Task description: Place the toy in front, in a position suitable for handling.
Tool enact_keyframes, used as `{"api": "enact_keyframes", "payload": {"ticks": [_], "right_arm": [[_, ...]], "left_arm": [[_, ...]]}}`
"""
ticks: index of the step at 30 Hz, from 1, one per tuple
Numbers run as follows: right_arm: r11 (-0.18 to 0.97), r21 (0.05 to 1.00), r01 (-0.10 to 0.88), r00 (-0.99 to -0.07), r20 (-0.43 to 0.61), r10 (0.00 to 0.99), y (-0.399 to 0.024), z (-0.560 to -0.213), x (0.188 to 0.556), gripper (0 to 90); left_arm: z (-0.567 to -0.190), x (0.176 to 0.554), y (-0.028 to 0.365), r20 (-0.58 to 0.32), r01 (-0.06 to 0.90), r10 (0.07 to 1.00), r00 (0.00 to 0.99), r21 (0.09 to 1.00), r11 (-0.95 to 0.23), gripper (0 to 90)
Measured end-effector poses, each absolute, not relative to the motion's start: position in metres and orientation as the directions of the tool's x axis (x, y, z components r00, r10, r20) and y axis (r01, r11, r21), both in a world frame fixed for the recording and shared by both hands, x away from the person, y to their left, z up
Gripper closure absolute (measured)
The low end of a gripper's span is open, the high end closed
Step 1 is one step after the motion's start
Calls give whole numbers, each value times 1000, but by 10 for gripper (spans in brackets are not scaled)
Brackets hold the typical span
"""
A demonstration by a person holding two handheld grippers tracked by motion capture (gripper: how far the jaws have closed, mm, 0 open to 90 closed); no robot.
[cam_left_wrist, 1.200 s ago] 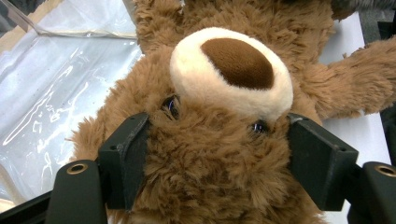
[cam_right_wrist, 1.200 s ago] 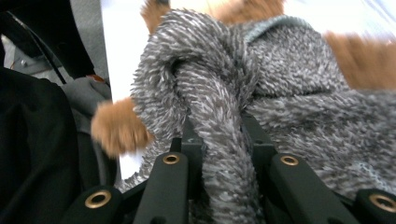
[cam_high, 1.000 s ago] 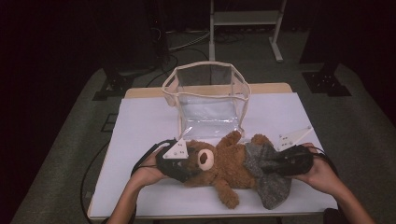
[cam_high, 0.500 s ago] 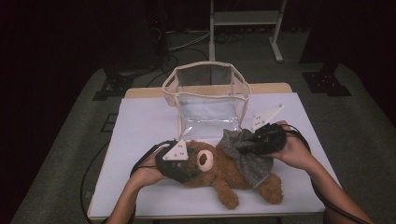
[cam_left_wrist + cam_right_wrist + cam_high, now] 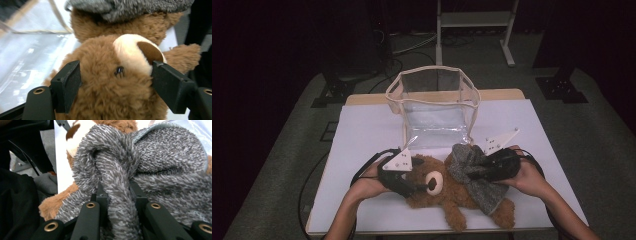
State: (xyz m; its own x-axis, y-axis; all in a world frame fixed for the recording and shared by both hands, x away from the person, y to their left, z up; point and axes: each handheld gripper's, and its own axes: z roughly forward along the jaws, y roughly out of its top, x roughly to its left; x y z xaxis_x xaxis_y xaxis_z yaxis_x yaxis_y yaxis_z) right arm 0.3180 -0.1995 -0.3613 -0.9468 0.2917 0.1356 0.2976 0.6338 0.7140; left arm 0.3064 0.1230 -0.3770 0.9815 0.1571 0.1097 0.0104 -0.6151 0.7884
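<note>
A brown teddy bear [image 5: 452, 197] lies on its back on the white table [image 5: 362, 140], head to the left. My left gripper [image 5: 419, 189] is shut on its head, with fur pressed against both pads in the left gripper view [image 5: 116, 75]. Those jaws have just been opening a little, the head still between them. A grey knitted garment [image 5: 472, 172] is bunched over the bear's chest and belly. My right gripper [image 5: 484, 170] is shut on a thick fold of the garment [image 5: 150, 165], which rises between its jaws [image 5: 117, 192].
A clear plastic bag with cream trim [image 5: 437, 107] stands open just behind the bear at mid table. A white metal stand [image 5: 472, 20] is on the floor beyond the table. Cables trail from both grippers toward the front edge.
My right gripper has pulled the grey garment left and up across the bear, so it no longer drapes over the legs. The left hand has stayed on the head.
</note>
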Motion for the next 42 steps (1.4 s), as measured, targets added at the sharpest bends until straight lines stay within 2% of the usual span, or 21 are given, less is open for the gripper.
{"api": "enact_keyframes", "payload": {"ticks": [8, 14, 18, 24, 33, 35, 37, 42], "right_arm": [[673, 692, 261, -957, 96, 273, -170, -346, 333, 724], [724, 639, 260, -960, 86, 268, -136, -356, 350, 725], [687, 670, 282, -951, 103, 290, -159, -356, 350, 728], [593, 715, 371, -910, 152, 386, -216, -362, 346, 730], [526, 691, 495, -831, 200, 519, -284, -380, 340, 731], [510, 698, 503, -827, 217, 518, -287, -377, 338, 731], [522, 707, 477, -840, 191, 508, -280, -369, 336, 731], [582, 719, 380, -893, 122, 432, -240, -346, 340, 731]], "left_arm": [[-380, 307, 123, 118, -4, 138, 983, 773, -635, 274], [-380, 304, 125, 147, -19, 142, 979, 758, -652, 274], [-380, 303, 125, 151, -32, 129, 980, 760, -649, 274], [-379, 302, 124, 159, -39, 123, 980, 753, -657, 274], [-380, 304, 124, 151, -31, 130, 980, 760, -649, 273], [-380, 304, 123, 148, -32, 124, 981, 758, -651, 273], [-380, 304, 122, 150, -32, 126, 981, 756, -654, 273], [-379, 303, 122, 155, -36, 123, 980, 752, -658, 273]]}}
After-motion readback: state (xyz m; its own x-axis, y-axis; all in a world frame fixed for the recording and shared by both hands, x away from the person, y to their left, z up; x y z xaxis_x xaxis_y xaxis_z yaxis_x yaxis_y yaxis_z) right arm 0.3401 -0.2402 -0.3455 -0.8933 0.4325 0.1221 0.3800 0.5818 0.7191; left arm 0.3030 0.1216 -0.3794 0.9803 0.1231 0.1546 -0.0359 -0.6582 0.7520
